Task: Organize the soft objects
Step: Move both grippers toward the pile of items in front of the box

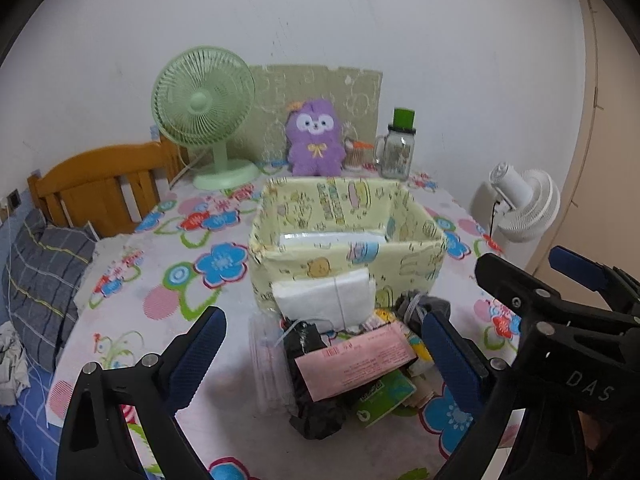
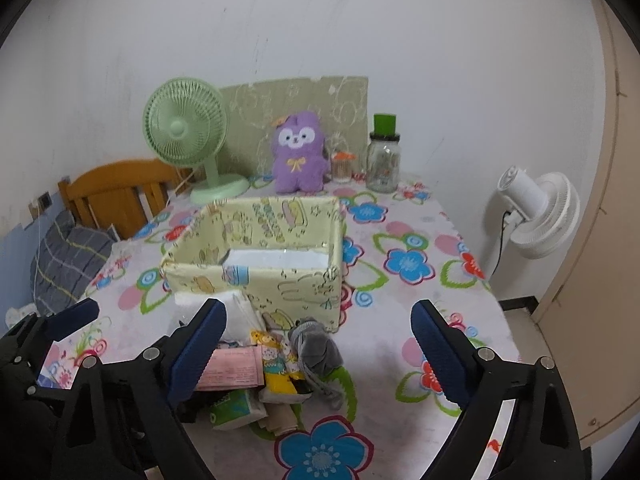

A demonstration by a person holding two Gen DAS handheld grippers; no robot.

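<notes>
Lying slantwise before yellow box (image 1: 348, 256), pink packet (image 1: 356, 364), both hand-held grippers (image 1: 324, 360) (image 2: 320, 354) spread apart, empty.

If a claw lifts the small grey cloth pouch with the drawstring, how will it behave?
The small grey cloth pouch looks crumpled, so it will probably sag and fold. It seems light for its size. Its loose cord trails on the flowered tablecloth and may catch neighbouring packets.

A table draped in a flower-printed cloth (image 2: 404, 264) is carrying a pale yellow fabric box (image 2: 276, 284), a mint-green desk fan (image 2: 184, 132), a purple plush toy (image 2: 298, 156), a glass jar (image 2: 383, 166) and a heap of small soft packets (image 1: 352, 364).
</notes>
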